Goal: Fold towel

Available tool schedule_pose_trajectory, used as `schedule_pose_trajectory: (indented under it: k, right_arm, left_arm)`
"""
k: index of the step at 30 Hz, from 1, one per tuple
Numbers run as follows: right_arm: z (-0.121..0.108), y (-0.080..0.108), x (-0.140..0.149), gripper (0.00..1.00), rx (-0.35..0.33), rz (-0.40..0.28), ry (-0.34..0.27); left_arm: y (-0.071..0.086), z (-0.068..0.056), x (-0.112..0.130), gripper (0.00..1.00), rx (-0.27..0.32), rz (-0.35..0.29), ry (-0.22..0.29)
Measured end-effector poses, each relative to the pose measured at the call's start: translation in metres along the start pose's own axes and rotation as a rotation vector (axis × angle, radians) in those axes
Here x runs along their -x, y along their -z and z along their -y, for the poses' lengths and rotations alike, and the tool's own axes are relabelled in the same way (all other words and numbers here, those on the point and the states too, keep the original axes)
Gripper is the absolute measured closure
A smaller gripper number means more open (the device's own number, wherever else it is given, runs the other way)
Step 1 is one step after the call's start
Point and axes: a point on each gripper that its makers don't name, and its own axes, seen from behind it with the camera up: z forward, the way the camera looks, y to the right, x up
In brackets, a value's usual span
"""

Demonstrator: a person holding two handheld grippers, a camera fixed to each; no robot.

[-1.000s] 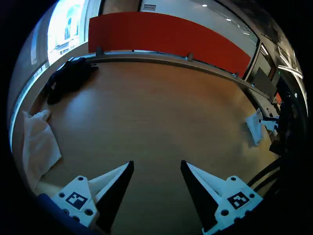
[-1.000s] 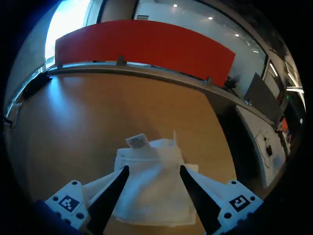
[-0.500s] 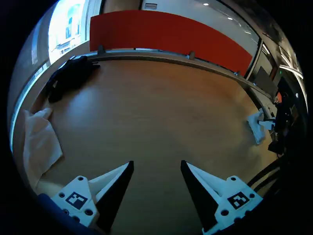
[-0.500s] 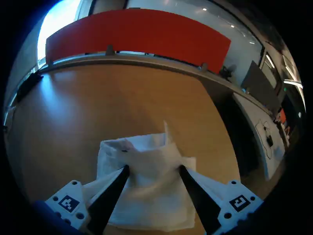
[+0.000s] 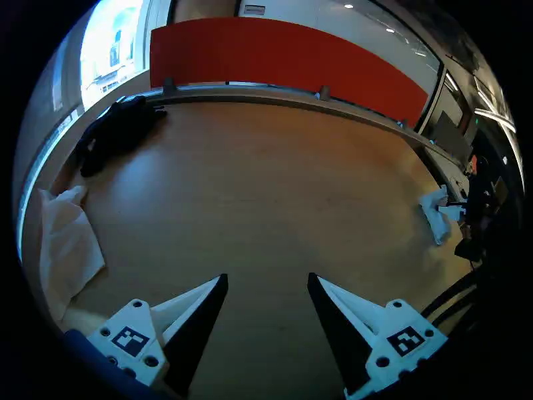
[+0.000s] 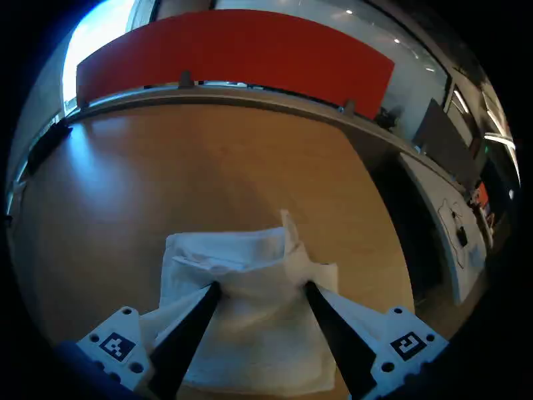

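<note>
White terry cloth, already doubled into a rough rectangle, is what the task turns on. The towel lies on the near part of the wooden table, just in front of the right gripper. That gripper's jaws stand wide apart, their tips down on the cloth at either side of a raised hump. The gap is too broad for me to call it a pinch. A loose corner sticks up on the towel's far right side, and its far edge shows layers lying one upon another.

The left gripper hangs over bare wood with its jaws likewise spread and nothing between them. In the left gripper view a second white cloth lies at the left edge of the table. A dark bundle sits far left, and a red panel runs behind the far rail.

The towel looks light, limp and thick-napped. It cannot break and should not skid much on the wood. It will sag and fall open wherever it is not held, though, and the layers may slide apart if only the top one is caught. The better hold, I judge, is at a corner or along the stacked edge, taking all layers at once. The other claw would then take the matching corner, so the fold carries over evenly.
</note>
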Motion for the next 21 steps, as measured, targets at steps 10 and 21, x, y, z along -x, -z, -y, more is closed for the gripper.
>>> schedule_pose_trajectory:
  k: [10,21]
  right_arm:
    - [0.002,0.02,-0.015,0.0,0.001,-0.059,-0.006]
    - [0.009,0.046,-0.012,0.0,-0.001,-0.091,-0.028]
  left_arm:
    - [0.001,0.0,-0.002,0.12,0.003,-0.008,0.0]
    - [0.003,0.002,-0.007,0.12,0.004,-0.026,-0.003]
